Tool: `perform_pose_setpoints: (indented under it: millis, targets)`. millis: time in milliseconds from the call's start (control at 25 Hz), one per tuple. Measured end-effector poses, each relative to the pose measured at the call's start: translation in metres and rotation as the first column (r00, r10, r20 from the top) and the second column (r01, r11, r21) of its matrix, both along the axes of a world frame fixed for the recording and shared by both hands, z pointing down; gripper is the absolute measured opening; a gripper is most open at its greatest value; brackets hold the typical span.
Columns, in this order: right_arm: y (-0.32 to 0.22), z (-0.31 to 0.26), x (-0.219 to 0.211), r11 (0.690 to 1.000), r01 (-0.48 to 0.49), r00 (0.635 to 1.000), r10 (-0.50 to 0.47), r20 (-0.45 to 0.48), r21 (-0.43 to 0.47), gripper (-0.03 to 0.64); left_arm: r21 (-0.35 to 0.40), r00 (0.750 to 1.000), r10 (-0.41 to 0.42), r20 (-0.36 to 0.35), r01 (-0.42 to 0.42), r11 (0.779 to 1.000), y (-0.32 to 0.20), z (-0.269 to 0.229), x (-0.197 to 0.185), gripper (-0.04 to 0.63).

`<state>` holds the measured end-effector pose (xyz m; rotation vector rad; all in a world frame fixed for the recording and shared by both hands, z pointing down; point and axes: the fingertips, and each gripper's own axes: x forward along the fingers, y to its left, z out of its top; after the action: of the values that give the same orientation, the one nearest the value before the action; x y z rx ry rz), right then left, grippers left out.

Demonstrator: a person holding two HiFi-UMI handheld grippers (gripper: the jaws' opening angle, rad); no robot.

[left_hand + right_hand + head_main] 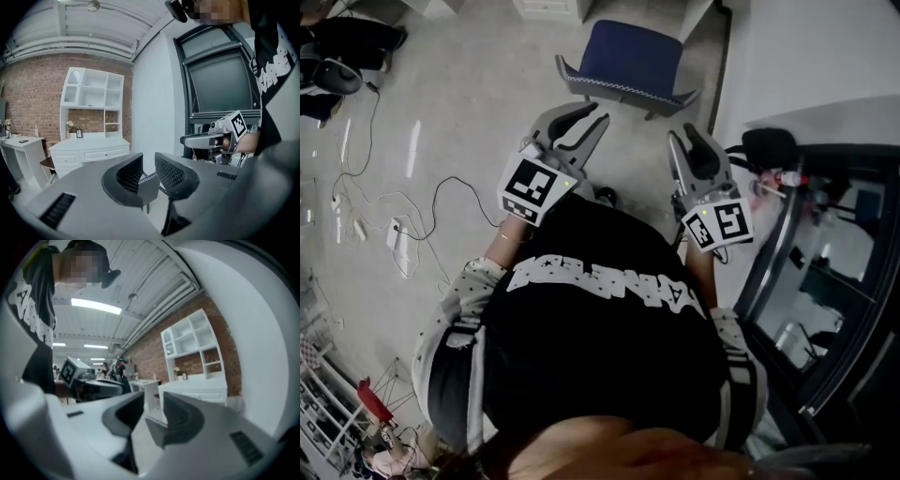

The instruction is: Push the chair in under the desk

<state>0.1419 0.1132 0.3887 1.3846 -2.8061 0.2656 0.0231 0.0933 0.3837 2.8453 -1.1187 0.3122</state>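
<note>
A black T-shirt (609, 356) with broad white lettering (609, 281) across the chest; under it, white sleeves (464, 286) speckled with dark dots; the left claw (598, 114) and right claw (684, 134) have pale grey shells and dark ribbed pads (171, 172); each carries a white cube (530, 187) printed with black square markers

Count taken. I found one blue chair (628, 56). I held two grippers, my left gripper (598, 114) and my right gripper (686, 136). Each had two jaws and carried one marker cube, the left cube (530, 187) and the right cube (719, 223). On the floor lay one white power strip (397, 232); the cables were tangled and I could not count them. Ahead stood one white shelf unit (91, 101) with two drawer fronts, and one small white table (21, 140). Overhead was one bright light strip (96, 305); the number of fainter ones was unclear.
</note>
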Motion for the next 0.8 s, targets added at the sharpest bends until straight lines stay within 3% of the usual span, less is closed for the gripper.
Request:
perform_pose_setpoints:
  millis: [240,360,480,640,800]
  targets:
    - [-0.010,0.012,-0.007,1.000,0.010,0.996,-0.010,-0.086,-0.007,0.138,-0.010,0.999,0.003,0.054,-0.003,1.000,-0.013,0.013,-0.005,0.107]
    - [-0.019,0.024,-0.010,1.000,0.010,0.987,-0.013,-0.162,-0.017,0.146,-0.008,0.993,0.024,0.114,-0.023,1.000,-0.024,0.025,-0.003,0.125]
    - [-0.030,0.036,-0.011,0.999,0.011,0.973,-0.019,-0.231,-0.037,0.152,0.004,0.980,0.055,0.192,-0.057,0.998,-0.036,0.040,0.001,0.146]
    - [-0.047,0.055,-0.008,0.996,0.004,0.960,-0.027,-0.279,-0.084,0.158,-0.017,0.968,0.088,0.237,-0.086,0.996,-0.052,0.059,0.005,0.163]
    - [-0.063,0.076,-0.011,0.989,0.011,0.959,-0.052,-0.279,-0.146,0.169,-0.041,0.930,0.113,0.350,-0.105,0.994,-0.064,0.088,0.001,0.183]
